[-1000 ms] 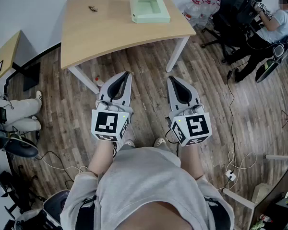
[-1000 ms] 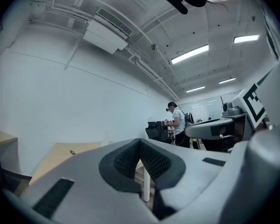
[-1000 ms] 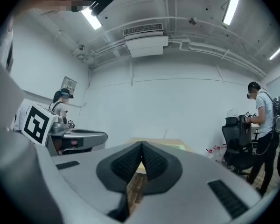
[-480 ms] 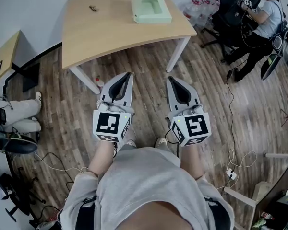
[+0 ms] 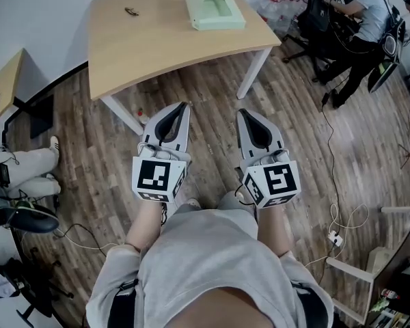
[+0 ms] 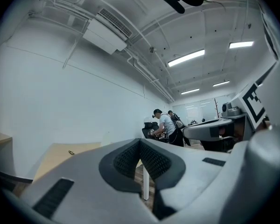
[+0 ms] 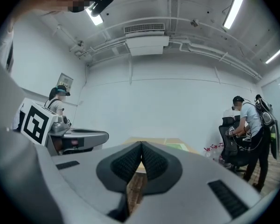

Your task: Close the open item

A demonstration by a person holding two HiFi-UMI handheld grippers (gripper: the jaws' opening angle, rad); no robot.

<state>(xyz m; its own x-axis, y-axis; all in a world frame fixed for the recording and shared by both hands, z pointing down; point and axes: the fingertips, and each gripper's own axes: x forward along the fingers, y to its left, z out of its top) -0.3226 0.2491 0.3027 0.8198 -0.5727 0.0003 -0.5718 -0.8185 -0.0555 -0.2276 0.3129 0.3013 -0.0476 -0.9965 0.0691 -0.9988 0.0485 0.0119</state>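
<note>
An open pale green box (image 5: 217, 11) with its lid standing up sits at the far right end of a wooden table (image 5: 157, 46). In the right gripper view the box (image 7: 176, 145) shows just beyond the jaw tips, far off. My left gripper (image 5: 181, 106) and right gripper (image 5: 242, 113) are held side by side over the wood floor, well short of the table, pointing level toward it. Both are shut with nothing between the pads. From the left gripper view I see its own closed pads (image 6: 140, 158) and the table top (image 6: 60, 155).
A small dark object (image 5: 131, 11) lies near the table's far left. A person (image 5: 359, 9) sits at a desk with office chairs at the right. A second desk (image 5: 3, 87) and someone's legs (image 5: 20, 183) are on the left. Cables (image 5: 342, 217) trail on the floor.
Both grippers have drifted a little toward the table together with the person carrying them. Their jaws have stayed shut. The person at the right desk has shifted.
</note>
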